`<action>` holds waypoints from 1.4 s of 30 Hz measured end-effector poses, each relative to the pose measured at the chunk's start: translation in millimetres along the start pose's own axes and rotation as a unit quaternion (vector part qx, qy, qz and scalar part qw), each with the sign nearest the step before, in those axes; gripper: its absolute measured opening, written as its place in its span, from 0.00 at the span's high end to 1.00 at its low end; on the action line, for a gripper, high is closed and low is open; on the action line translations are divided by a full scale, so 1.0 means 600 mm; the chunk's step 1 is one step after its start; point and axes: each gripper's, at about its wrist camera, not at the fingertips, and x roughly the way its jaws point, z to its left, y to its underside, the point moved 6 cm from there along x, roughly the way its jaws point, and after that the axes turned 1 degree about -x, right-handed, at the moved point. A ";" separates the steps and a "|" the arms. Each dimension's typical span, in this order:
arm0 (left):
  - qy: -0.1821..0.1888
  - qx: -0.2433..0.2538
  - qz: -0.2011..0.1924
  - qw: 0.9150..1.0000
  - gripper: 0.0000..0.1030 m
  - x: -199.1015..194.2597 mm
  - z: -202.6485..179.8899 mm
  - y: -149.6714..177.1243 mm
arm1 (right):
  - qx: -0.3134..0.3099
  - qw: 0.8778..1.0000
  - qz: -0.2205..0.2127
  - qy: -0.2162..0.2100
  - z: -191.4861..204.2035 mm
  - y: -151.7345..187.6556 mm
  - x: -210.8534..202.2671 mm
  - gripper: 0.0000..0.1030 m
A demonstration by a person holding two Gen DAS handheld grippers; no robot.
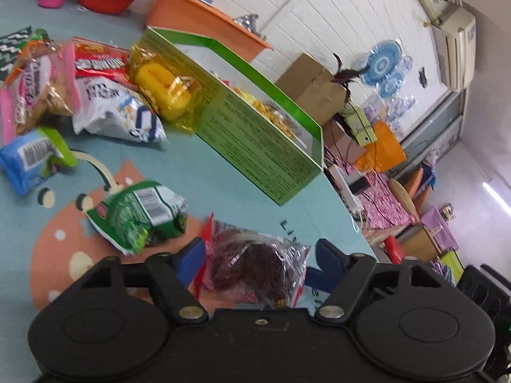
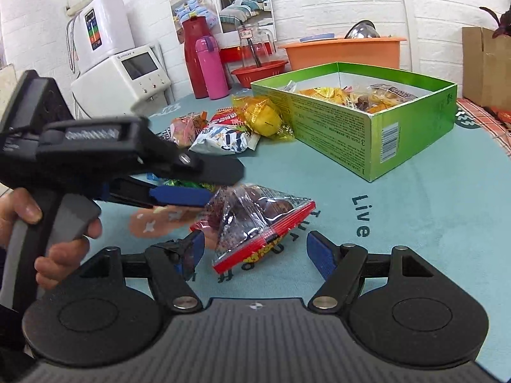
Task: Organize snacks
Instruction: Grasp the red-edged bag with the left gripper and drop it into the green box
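We see a round table covered in a pale teal cloth with lettering and an orange cartoon print. On it stands an open green cardboard box already holding several yellow and brown snack packets. Just beside the box lies a yellow object in a clear yellow wrapper, next to a white and blue snack bag, a red bag and a pink-edged clear bag. A green and white packet and a blue packet lie apart from the box, nearer us.

Closest to us lies a clear plastic bag of dark red-brown snacks with a red sealed edge. Our left gripper stands spread wide with this bag between its blue pads; we cannot see them pressing it. Our right gripper, likewise released, frames the bag's red edge without touching it.
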 end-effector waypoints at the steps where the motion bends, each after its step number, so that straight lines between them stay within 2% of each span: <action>1: -0.002 0.001 0.001 1.000 0.09 0.001 0.001 0.002 | -0.003 1.000 -0.001 0.001 0.000 0.000 0.001 0.00; 5: -0.005 -0.007 -0.005 1.000 0.10 0.003 0.013 0.005 | 0.001 1.000 0.004 0.003 -0.003 -0.002 0.010 0.00; 6: -0.004 -0.003 -0.005 1.000 0.22 0.005 0.013 0.006 | 0.003 1.000 0.003 0.003 -0.004 -0.003 0.013 0.03; 7: -0.011 0.006 -0.005 1.000 0.36 0.006 0.011 0.008 | 0.002 1.000 0.001 0.003 -0.005 -0.003 0.016 0.17; 8: -0.016 0.017 -0.006 1.000 0.36 0.007 0.008 0.009 | 0.002 1.000 0.002 0.006 -0.006 -0.002 0.020 0.21; 9: -0.020 0.020 -0.008 1.000 0.38 0.008 0.007 0.010 | 0.001 1.000 0.004 0.013 -0.008 -0.001 0.023 0.32; 10: -0.013 0.021 -0.010 1.000 0.53 0.007 0.004 0.010 | 0.001 1.000 0.000 0.015 -0.008 -0.001 0.022 0.33; 16: 0.005 0.045 -0.027 0.999 0.56 -0.002 -0.029 -0.005 | -0.015 0.999 -0.019 0.022 -0.006 -0.015 0.001 0.44; 21: 0.021 0.051 -0.042 0.998 0.58 0.002 -0.048 -0.033 | -0.018 0.998 -0.048 0.033 -0.019 -0.044 -0.013 0.48; 32: 0.037 0.104 -0.088 0.990 0.59 0.018 -0.104 -0.141 | -0.030 0.990 -0.130 0.050 -0.051 -0.140 -0.017 0.49; 42: 0.036 0.119 -0.080 0.989 0.59 0.098 -0.106 -0.213 | -0.004 0.985 -0.156 0.069 -0.118 -0.192 0.023 0.50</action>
